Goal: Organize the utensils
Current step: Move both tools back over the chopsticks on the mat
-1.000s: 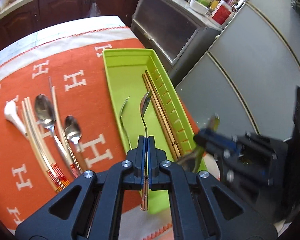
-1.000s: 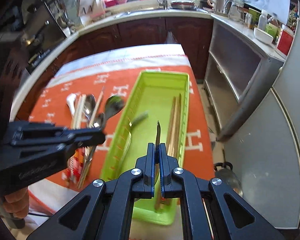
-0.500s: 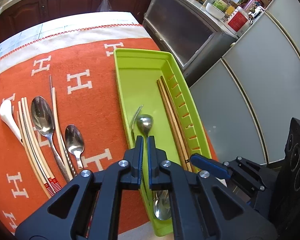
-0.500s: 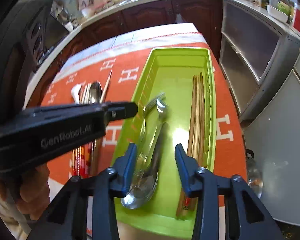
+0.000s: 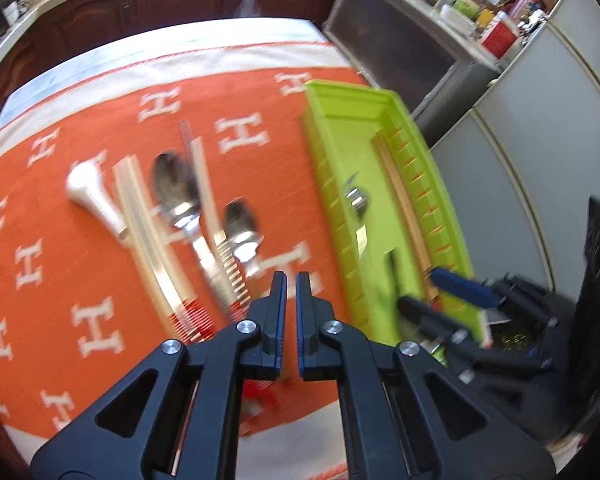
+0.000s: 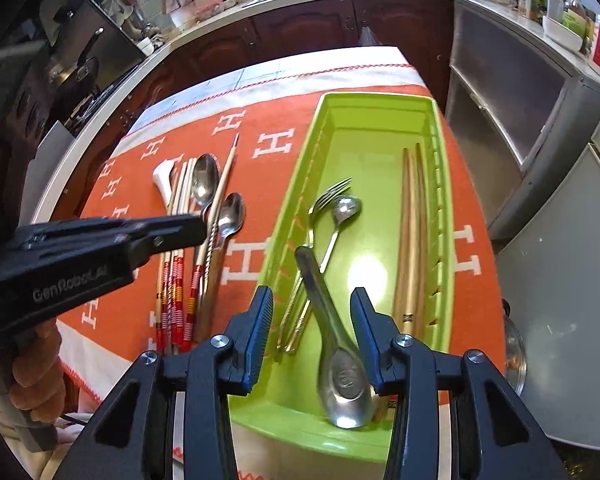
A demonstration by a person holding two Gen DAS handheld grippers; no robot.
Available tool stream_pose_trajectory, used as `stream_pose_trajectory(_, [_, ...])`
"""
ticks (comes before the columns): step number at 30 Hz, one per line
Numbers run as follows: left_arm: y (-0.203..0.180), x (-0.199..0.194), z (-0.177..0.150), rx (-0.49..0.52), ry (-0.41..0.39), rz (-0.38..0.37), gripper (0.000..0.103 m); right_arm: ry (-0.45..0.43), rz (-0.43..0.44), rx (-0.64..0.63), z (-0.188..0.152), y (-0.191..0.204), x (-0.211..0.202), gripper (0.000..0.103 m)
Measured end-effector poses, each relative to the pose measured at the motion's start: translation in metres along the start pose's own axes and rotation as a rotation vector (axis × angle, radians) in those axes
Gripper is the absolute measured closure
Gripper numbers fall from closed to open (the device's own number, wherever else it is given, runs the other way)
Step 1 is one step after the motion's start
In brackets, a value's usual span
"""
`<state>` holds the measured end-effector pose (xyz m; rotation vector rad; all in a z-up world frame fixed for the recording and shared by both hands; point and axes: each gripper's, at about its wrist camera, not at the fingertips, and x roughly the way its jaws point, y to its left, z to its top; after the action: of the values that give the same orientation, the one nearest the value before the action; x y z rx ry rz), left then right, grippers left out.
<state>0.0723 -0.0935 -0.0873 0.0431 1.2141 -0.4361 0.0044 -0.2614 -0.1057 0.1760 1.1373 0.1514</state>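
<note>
Kitchen, orange cloth on table (image 6: 284, 120). Green tray (image 6: 374, 104) holds fork, spoons, chopsticks; more lie left. Your left gripper (image 5: 291, 280) closed, empty; right gripper (image 6: 310, 300) open, empty. Small spoon (image 5: 242, 226): stiff, slick; pinch mid-handle.

The right tool (image 6: 311, 332) hangs over the near end of the green tray (image 6: 380, 108), its two sides apart with nothing pinched. In the tray lie a big spoon (image 6: 336, 344), a fork (image 6: 320, 216), a small spoon (image 6: 346, 208) and wooden chopsticks (image 6: 412, 232). The left tool (image 6: 198, 230) reaches over the spoons and chopsticks on the orange cloth (image 6: 268, 144).
</note>
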Motion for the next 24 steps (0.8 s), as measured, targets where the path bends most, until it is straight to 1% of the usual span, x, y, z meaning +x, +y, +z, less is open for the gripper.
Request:
stream_pose_trajectory(3, [0.017,-0.004,-0.017,-0.014,0.013,0.035,0.102,0.013,-0.001,-0.015,-0.001,0.008,0.002,0.063])
stream_pose_trajectory(5, [0.032,-0.007,-0.028,-0.039,0.029,0.037,0.102,0.022,-0.01,-0.022,-0.001,0.014,0.003,0.063])
stream_pose_trajectory(10, [0.055,-0.017,-0.045,-0.07,0.014,0.064,0.102,0.021,-0.019,-0.026,0.002,0.026,0.003,0.063])
stream_pose_trajectory(12, [0.06,-0.021,-0.05,-0.081,0.005,0.058,0.097,0.02,-0.015,-0.03,0.003,0.033,0.001,0.063])
stream_pose_trajectory(13, [0.062,-0.023,-0.051,-0.086,-0.001,0.053,0.09,0.02,-0.013,-0.033,0.004,0.037,0.001,0.063])
stream_pose_trajectory(14, [0.063,-0.025,-0.053,-0.091,-0.007,0.053,0.08,0.02,-0.011,-0.037,0.004,0.041,0.001,0.063])
stream_pose_trajectory(16, [0.067,-0.03,-0.054,-0.104,-0.027,0.054,0.071,0.024,-0.006,-0.048,0.005,0.051,0.001,0.063])
stream_pose_trajectory(19, [0.075,-0.036,-0.056,-0.125,-0.043,0.05,0.07,0.028,0.0,-0.07,0.006,0.065,0.001,0.063])
stream_pose_trajectory(24, [0.087,-0.036,-0.058,-0.159,-0.043,0.052,0.07,0.043,0.006,-0.108,0.004,0.086,0.005,0.063])
